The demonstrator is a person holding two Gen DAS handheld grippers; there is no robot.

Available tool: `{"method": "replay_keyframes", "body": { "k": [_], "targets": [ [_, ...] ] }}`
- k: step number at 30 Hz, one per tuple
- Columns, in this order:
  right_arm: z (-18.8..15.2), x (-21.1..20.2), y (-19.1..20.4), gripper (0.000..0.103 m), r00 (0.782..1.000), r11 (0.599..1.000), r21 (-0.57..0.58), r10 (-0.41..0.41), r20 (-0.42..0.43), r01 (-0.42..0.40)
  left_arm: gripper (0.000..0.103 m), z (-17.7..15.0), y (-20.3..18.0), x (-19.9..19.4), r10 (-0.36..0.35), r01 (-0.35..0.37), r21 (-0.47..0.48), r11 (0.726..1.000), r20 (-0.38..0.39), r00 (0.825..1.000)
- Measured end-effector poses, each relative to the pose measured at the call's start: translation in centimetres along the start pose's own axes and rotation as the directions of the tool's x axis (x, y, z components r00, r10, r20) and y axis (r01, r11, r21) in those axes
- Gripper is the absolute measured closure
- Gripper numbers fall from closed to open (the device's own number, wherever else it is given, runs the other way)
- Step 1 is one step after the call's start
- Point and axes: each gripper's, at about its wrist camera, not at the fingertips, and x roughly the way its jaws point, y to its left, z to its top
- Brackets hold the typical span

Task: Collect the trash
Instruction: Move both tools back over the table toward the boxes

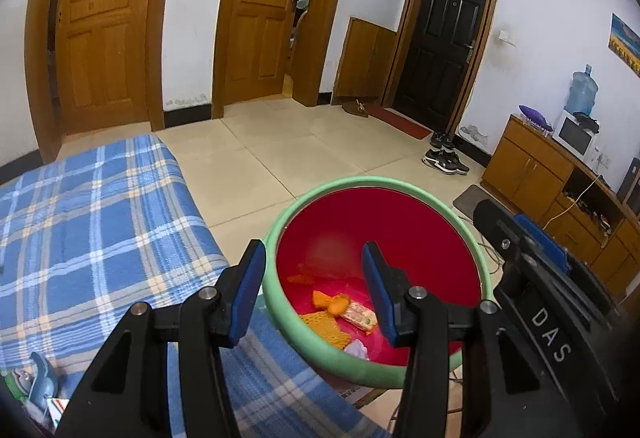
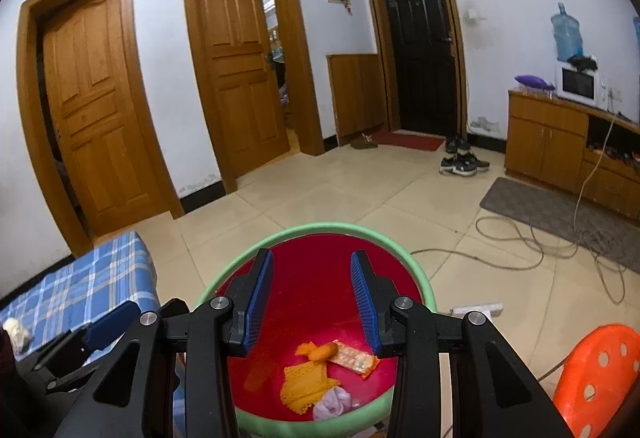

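Below both open tongs, trash inside red bin.

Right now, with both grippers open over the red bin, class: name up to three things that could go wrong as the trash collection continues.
1. The left gripper straddles the bin's green rim; a careless move might knock the bin.
2. Both grippers crowd together; the right gripper could bump the left.
3. Loose cables and a power strip lie on the floor beside the bin: a possible snag or trip.
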Motion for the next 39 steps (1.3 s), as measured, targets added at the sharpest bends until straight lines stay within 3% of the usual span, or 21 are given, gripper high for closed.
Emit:
{"method": "replay_keyframes", "body": {
  "k": [6, 9, 21, 25, 32, 39],
  "targets": [
    [-0.4, -1.2, 0.2, 0.063, 0.999, 0.999, -0.024, -0.02, 0.038, 0.021, 0.051, -0.6, -1.1, -2.2, 0.073, -0.079, 0.063, 0.995, 0.093, 0.993],
    [-0.5, -1.5, 0.0, 0.063, 0.999, 1.0, -0.018, -0.024, 0.043, 0.025, 0.044, -0.9, -1.0, -2.8, 0.097, -0.103, 0.056, 0.993, 0.109, 0.989],
    [-1.2, -3.3, 2.3, 0.063, 0.996, 0.995, -0.1, 0.001, 0.091, 0.009, 0.037, -3.3, 1.1, -7.1, 0.177, -0.181, 0.017, 0.983, 0.134, 0.975],
    [-1.4, -3.7, 3.2, 0.059, 0.995, 0.991, -0.128, 0.04, 0.094, -0.028, 0.037, -4.4, 2.8, -9.2, 0.246, -0.25, 0.017, 0.968, 0.125, 0.961],
    [-2.0, -3.9, 6.2, 0.057, 0.99, 0.978, -0.175, 0.124, 0.072, -0.11, 0.036, -6.0, 8.2, -13.3, 0.329, -0.319, -0.094, 0.943, 0.129, 0.935],
    [-3.1, -4.5, 9.9, 0.054, 0.974, 0.948, -0.242, 0.222, 0.036, -0.207, 0.035, -7.4, 13.6, -16.4, 0.446, -0.428, -0.152, 0.891, 0.116, 0.888]
  ]
}}
